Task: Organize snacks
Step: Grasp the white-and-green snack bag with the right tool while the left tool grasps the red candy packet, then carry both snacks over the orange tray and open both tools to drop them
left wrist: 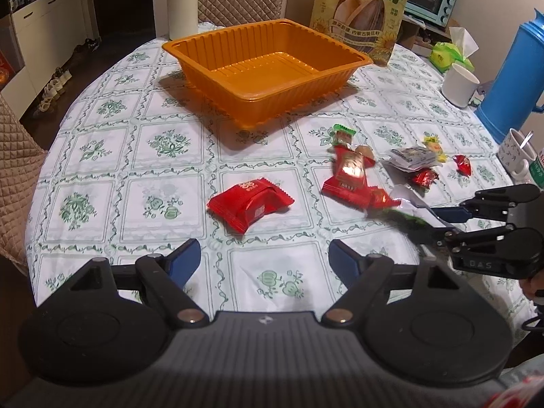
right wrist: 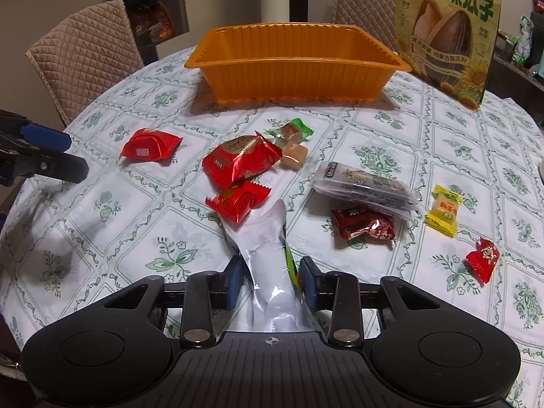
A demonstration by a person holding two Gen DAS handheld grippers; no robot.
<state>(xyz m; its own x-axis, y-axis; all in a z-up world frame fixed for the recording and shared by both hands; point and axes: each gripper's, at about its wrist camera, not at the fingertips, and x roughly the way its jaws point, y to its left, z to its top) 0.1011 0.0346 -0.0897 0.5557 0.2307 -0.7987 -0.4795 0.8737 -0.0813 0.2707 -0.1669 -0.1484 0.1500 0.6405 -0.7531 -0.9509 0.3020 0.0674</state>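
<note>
An empty orange tray (left wrist: 272, 102) (right wrist: 295, 78) stands at the far side of the table. Wrapped snacks lie scattered in front of it. My left gripper (left wrist: 263, 258) is open over the cloth, just short of a lone red packet (left wrist: 250, 205) (right wrist: 149, 146). My right gripper (right wrist: 272, 277) is shut on a white packet with a green edge (right wrist: 268, 255), whose far end touches a small red packet (right wrist: 238, 204). Beyond that lie a large red packet (right wrist: 241, 159), a green-ended candy (right wrist: 292, 131), grey packets (right wrist: 363, 183), a dark red one (right wrist: 363, 226) and a yellow candy (right wrist: 443, 209).
A tall sunflower seed bag (left wrist: 360, 10) stands behind the tray, with a white bottle (left wrist: 182, 0) to its left. A blue jug (left wrist: 516, 78), a white cup (left wrist: 460, 85) and a mug (left wrist: 516, 156) crowd the right edge. Quilted chairs (right wrist: 85, 54) ring the table.
</note>
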